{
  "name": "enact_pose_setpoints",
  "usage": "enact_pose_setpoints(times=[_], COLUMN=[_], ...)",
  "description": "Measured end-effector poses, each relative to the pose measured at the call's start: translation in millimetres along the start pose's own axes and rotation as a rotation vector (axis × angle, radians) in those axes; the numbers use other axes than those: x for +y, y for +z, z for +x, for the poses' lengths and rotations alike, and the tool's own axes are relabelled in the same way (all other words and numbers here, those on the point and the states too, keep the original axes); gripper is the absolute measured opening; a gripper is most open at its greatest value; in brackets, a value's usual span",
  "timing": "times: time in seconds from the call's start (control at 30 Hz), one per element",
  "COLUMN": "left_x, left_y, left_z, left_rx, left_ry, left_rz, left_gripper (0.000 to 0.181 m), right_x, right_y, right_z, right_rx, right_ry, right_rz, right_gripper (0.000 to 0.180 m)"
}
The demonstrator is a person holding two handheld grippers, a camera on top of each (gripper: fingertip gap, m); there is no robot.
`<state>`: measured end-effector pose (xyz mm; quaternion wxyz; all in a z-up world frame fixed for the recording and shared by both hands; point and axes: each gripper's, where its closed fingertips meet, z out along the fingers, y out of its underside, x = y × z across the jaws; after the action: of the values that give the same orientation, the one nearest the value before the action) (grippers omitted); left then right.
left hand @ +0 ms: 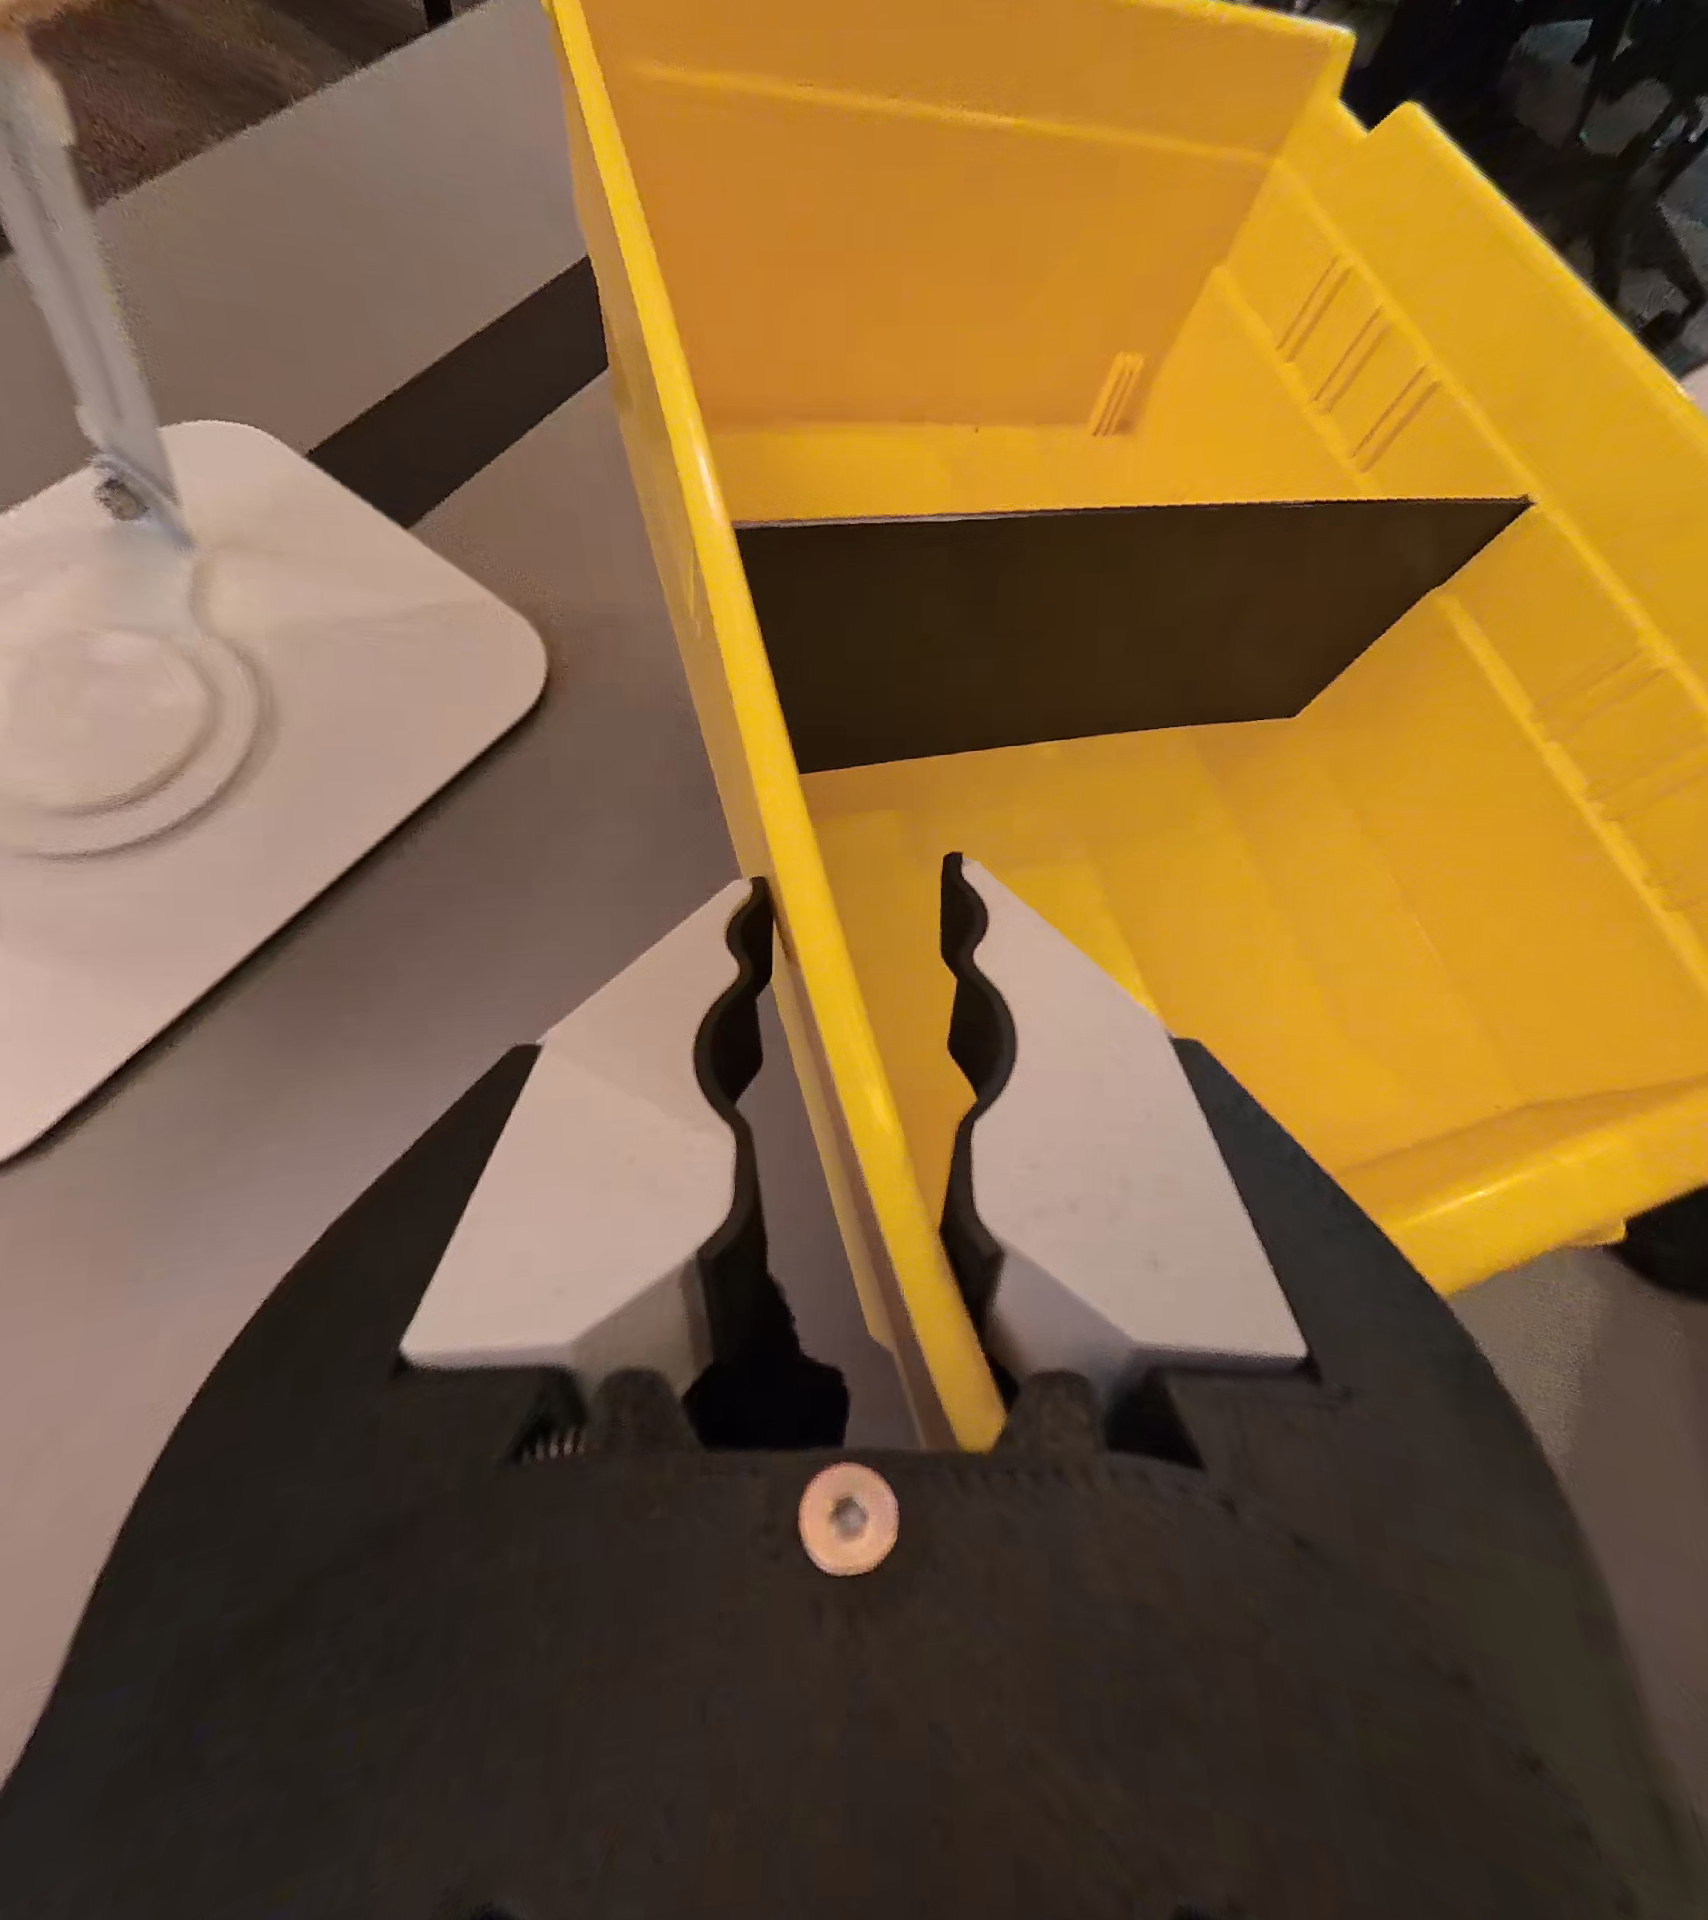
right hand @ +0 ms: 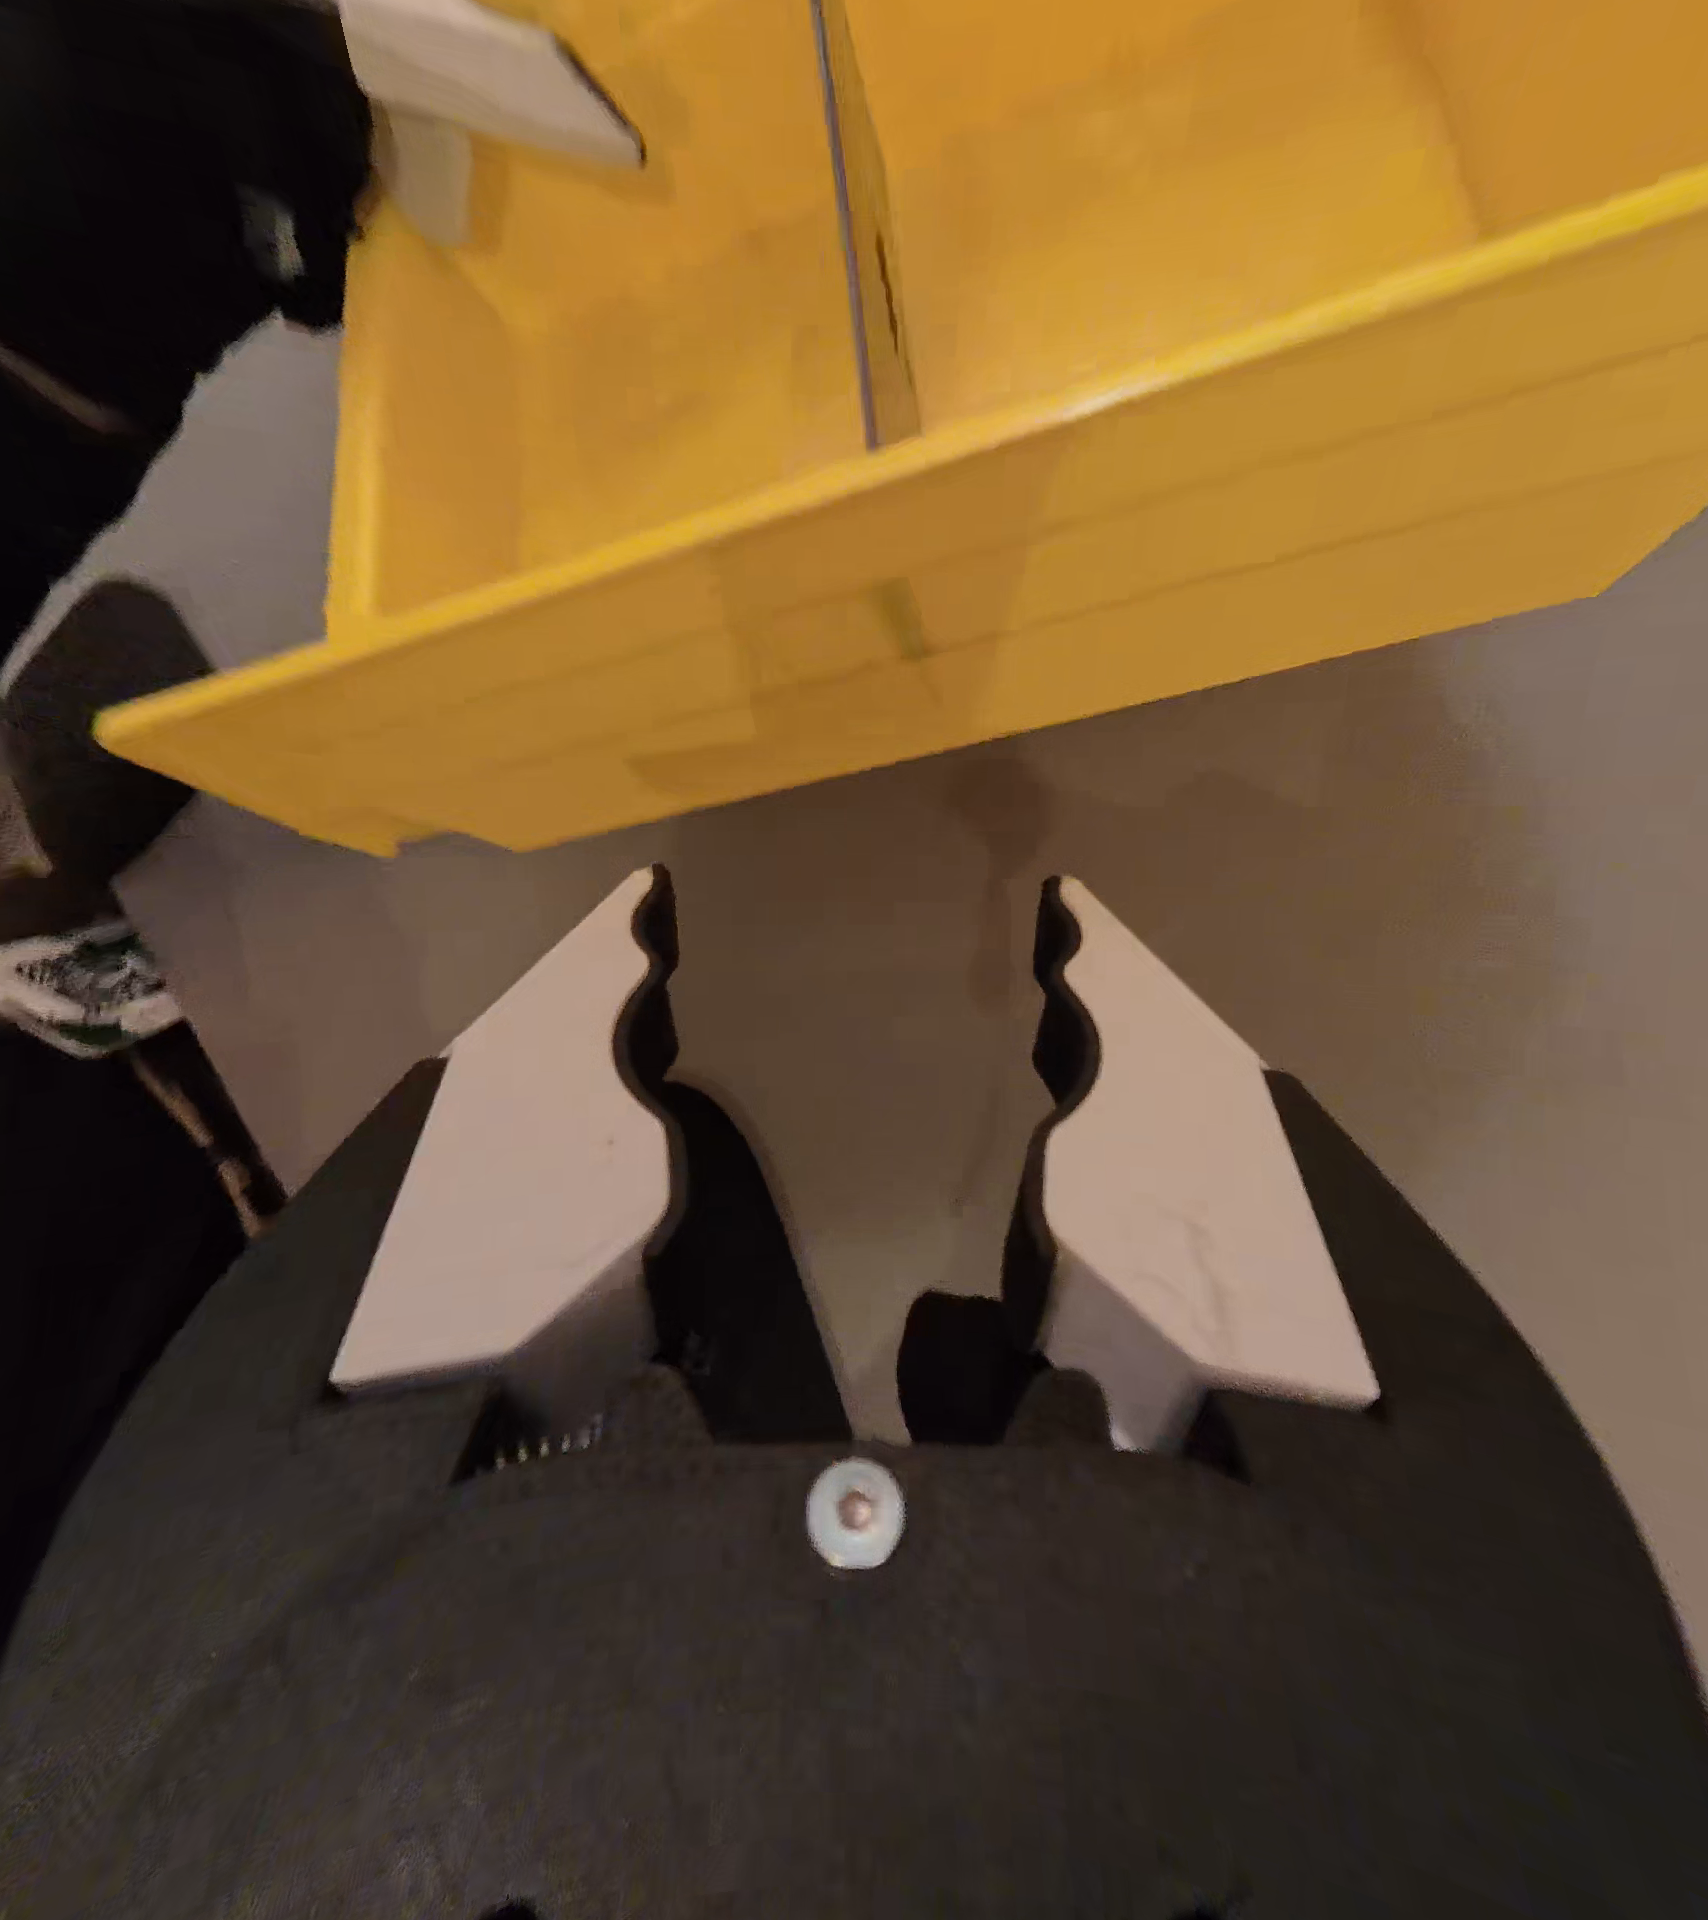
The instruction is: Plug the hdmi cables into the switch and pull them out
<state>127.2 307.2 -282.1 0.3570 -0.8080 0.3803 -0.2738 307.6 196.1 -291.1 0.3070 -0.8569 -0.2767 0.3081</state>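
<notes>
**Left claw straddles the yellow bin's wall; right claw hangs apart beside it**

Left wrist view: the left claw [left hand: 850, 883] has one finger on each side of the near-left side wall of a yellow bin [left hand: 1401, 935]. The wall runs down the gap between the fingers to the claw's base. The left finger's tip lies against the wall's outer face, while the right finger [left hand: 1068, 1091] sits inside the bin with a little gap to the wall, so I cannot tell whether the claw is clamped on the wall or merely around it. The bin looks tilted, and a black divider [left hand: 1089, 623] crosses it, splitting it into a near and a far compartment; what shows of both holds nothing. To the left, on the grey bench [left hand: 538, 831], lies a white base plate [left hand: 237, 790] with a slanted metal post [left hand: 50, 270] rising from it.

Right wrist view: the right claw [right hand: 855, 883] has its fingers apart with nothing between them, only bare bench [right hand: 1452, 935] below. Its tips are just short of the bin's [right hand: 829, 665] long outer wall, not touching it. The divider [right hand: 855, 260] shows edge-on inside. At the far left, a white finger of the left claw [right hand: 486, 83] reaches over the bin's end.

No HDMI cables or switch appear in either view.
</notes>
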Motion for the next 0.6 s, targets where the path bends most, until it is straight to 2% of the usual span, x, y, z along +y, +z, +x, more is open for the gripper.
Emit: enact_pose_setpoints(times=[0.17, 0.33, 0.47, 0.6], left_x=[-6.0, -7.3, -11.9, -13.4], left_y=[54.7, 89.2, 104.3, 117.1], left_z=[5.3, 11.7, 15.9, 23.3], left_rx=[-0.006, -0.014, -0.04, -0.059], left_ry=[-0.056, -0.1, -0.103, -0.104], left_rz=[-0.017, -0.019, -0.001, 0.015], left_gripper=[0.031, 0.031, 0.034, 0.036], right_x=[-12.2, -18.6, -10.0, -4.3], right_y=[-26.1, -32.4, -10.0, 3.6], right_z=[18.9, 22.7, 16.2, 26.5], right_rx=[0.043, 0.08, 0.083, 0.17], right_ry=[0.093, 0.126, 0.127, 0.1], right_rz=[0.222, 0.365, 0.329, 0.282], right_gripper=[0.074, 0.085, 0.102, 0.106])
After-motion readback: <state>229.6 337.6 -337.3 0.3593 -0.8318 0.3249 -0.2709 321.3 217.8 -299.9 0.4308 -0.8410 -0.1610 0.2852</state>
